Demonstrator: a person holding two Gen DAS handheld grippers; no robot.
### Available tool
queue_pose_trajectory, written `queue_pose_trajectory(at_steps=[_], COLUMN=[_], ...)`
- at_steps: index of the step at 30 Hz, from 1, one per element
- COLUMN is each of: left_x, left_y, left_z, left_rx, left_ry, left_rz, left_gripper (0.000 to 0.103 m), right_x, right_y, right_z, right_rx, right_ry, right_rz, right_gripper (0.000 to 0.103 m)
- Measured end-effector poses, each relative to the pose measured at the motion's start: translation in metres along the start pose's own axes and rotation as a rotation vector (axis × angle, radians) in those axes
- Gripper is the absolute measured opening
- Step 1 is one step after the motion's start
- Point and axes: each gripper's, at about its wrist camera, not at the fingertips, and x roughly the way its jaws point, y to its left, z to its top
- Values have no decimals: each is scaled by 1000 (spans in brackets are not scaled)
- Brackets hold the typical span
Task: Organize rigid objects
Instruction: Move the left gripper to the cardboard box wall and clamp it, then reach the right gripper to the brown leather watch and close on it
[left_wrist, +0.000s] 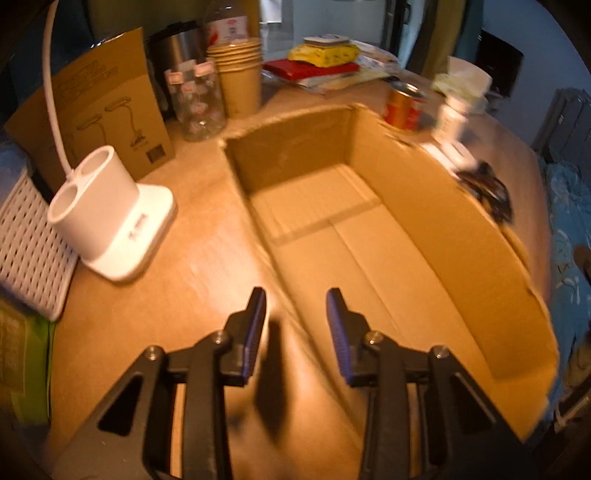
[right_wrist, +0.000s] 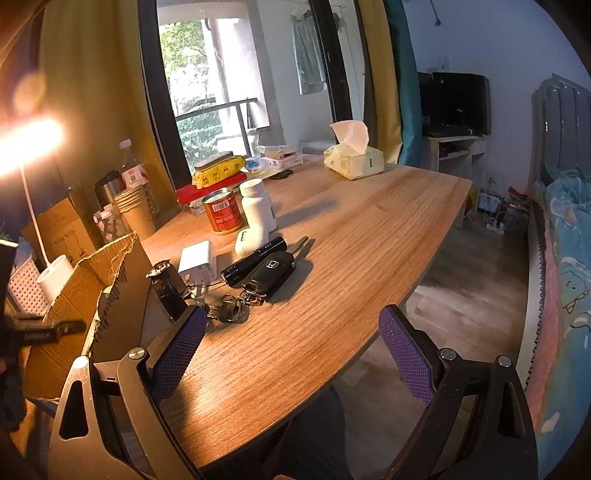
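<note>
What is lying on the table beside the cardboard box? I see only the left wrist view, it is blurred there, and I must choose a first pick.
Observer: A car key fob, a black flashlight and a white charger lie close together beside the cardboard box.
Operator: Is the right gripper free?
Observer: Yes, the right gripper is open and empty.
Operator: Anything attached to the fob?
Observer: A ring of metal keys.
</note>
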Motion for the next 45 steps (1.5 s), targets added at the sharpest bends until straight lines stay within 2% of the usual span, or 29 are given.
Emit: queue_pose_trajectory(at_steps=[5, 7, 8, 10, 11, 14, 25, 29, 33, 36, 41, 45], left_x=[-3, -2, 0, 2, 5, 12, 27, 28, 28, 30, 28, 26], left_y=[-26, -25, -23, -20, -19, -16, 4, 10, 11, 13, 12, 13], left_z=[-31, -37, -36, -32, -28, -17, 5, 5, 6, 6, 3, -1], left_rx=[28, 25, 22, 30, 49, 60, 37, 11, 5, -6, -8, -9], left_ry=[36, 0, 1, -24, -36, -49, -135, -130, -133, -123, -125, -122], left_rz=[-41, -65, -76, -51, -30, -34, -71, -120, -136, -152, -155, -165], left_gripper=[38, 37, 29, 17, 14, 11, 11, 11, 11, 11, 11, 11], right_x=[-2, -4, -5, -8, -8, -8, 6, 10, 17, 24, 41, 49], right_y=[2, 4, 5, 4, 5, 4, 25, 36, 43, 44, 51, 62], right_z=[0, 0, 0, 1, 1, 1, -1, -3, -2, 0, 2, 8], right_rx=[-3, -12, -13, -12, -11, -10, -79, -130, -147, -132, -178, -242], right_ry=[2, 0, -2, -6, -7, -9, -4, -5, 11, 38, 92, 96], right_rz=[5, 8, 7, 5, 2, -6, 12, 78, 124, 205, 206, 219], right_gripper=[96, 96, 96, 96, 96, 96, 96, 96, 96, 96, 96, 96])
